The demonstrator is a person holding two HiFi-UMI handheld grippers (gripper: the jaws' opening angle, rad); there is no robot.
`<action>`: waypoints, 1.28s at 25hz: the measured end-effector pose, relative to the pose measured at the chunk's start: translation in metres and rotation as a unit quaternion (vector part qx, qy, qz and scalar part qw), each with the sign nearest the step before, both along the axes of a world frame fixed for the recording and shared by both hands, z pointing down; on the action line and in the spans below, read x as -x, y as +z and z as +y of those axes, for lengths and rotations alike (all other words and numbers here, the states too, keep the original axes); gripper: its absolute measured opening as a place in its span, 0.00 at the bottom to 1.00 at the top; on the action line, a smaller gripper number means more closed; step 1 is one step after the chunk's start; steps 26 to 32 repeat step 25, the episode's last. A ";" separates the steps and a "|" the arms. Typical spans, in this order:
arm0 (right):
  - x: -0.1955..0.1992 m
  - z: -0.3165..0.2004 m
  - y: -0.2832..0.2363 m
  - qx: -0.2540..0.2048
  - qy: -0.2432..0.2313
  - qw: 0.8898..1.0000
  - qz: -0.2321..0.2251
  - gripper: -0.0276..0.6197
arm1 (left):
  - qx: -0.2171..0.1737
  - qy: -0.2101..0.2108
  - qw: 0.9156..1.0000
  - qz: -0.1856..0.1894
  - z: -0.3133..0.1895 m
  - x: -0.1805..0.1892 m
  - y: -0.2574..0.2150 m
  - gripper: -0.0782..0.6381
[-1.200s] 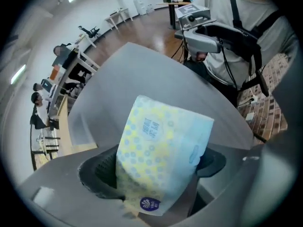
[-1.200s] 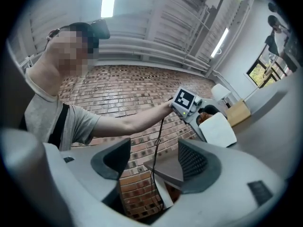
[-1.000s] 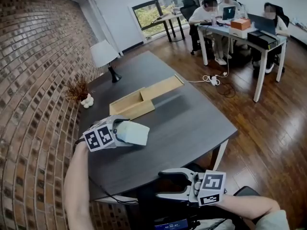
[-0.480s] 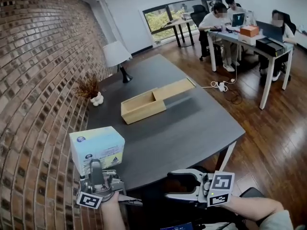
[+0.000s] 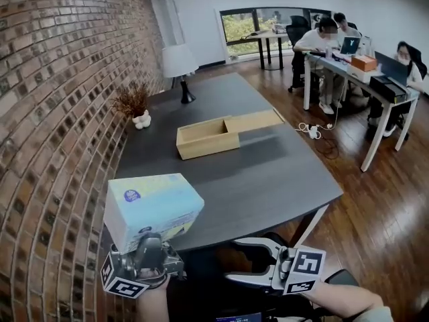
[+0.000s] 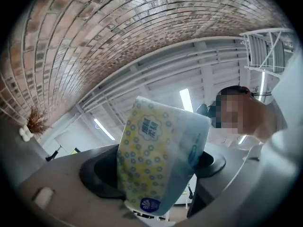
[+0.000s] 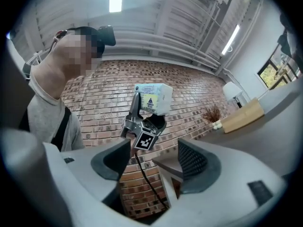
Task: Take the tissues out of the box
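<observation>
Gripping a tissue pack (image 5: pixel 153 206) in the left gripper (image 5: pixel 146 250), down at 7 o'clock in the head view. Jaws set wide, pressed on the pack's 2 sides near its lower end, with the pack standing upright above them. Held up in the air beside the brick wall (image 5: pixel 53 113), clear of the dark table (image 5: pixel 268 180). Yellow and blue wrapper printed with small rings, plain in the left gripper view.

At 5 o'clock, holding the right gripper (image 5: pixel 234 260) about level, pointed toward 9 o'clock. Jaws apart, nothing between the pads. Beyond the gap in the right gripper view, only the left gripper and its pack.

Toward 12 o'clock from the pack, lying on the table: a wooden box (image 5: pixel 201 138), lid (image 5: pixel 253 121) slid out toward 3 o'clock. Further on at 12 o'clock, a white lamp (image 5: pixel 179 60). At 11 o'clock, a dried plant (image 5: pixel 132 100) by the wall. Up at 2 o'clock, well apart from the table, people seated at white desks (image 5: pixel 348 66).
</observation>
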State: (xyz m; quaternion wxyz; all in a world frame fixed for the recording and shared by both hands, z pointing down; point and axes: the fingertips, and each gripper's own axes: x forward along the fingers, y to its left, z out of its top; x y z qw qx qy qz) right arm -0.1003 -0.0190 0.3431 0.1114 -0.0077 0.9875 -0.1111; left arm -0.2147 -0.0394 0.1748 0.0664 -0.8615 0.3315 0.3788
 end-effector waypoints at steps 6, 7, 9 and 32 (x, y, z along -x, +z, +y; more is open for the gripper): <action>0.005 0.007 -0.001 -0.019 -0.004 1.000 0.005 0.52 | -0.003 0.008 1.000 0.012 0.008 0.000 0.003 0.71; 0.005 0.008 -0.002 -0.019 -0.004 1.000 0.006 0.52 | -0.002 0.009 1.000 0.012 0.009 -0.001 0.003 0.71; 0.005 0.013 -0.005 -0.015 -0.006 1.000 0.007 0.52 | 0.001 0.011 1.000 0.010 0.011 -0.005 0.003 0.71; 0.006 -0.001 -0.012 -0.032 0.000 0.999 -0.003 0.52 | 0.006 0.050 0.999 -0.008 -0.004 -0.033 0.017 0.71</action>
